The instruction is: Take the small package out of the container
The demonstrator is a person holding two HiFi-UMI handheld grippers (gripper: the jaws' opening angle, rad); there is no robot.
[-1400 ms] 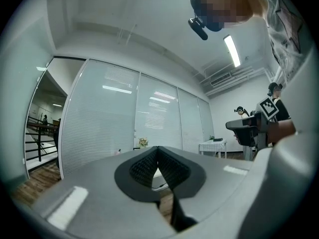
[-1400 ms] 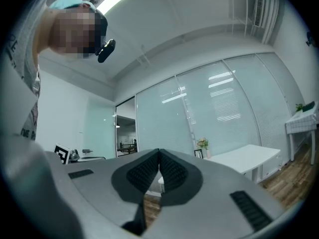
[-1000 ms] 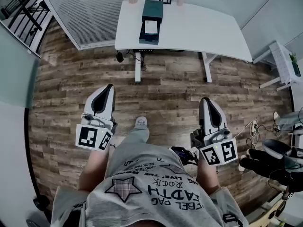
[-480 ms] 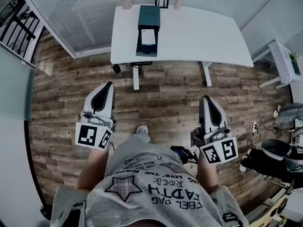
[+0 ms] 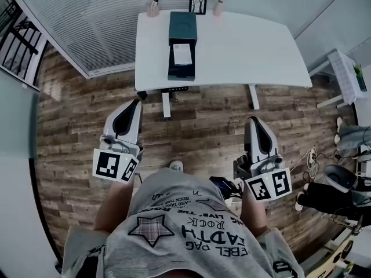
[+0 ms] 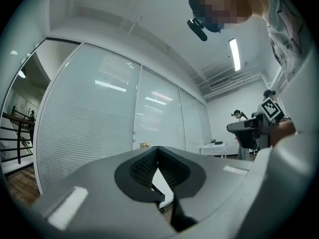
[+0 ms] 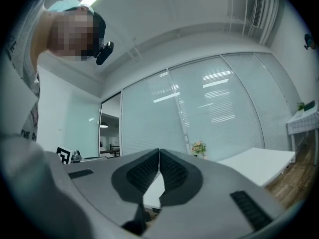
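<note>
Left tool (image 5: 135, 104) and right tool (image 5: 251, 121) are closed, holding nothing, while the far worktop (image 5: 249, 45) and container (image 5: 182, 28) draw nearer, the approach only beginning.

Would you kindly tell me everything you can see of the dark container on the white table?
The container is a dark teal, rigid-looking rectangular box lying flat on the white table, toward its left part, with its long side running away from the person. It appears open: the far half shows a plain teal surface, probably a lid folded back, while the near half holds a small white package. Only the table and that package touch it.
</note>
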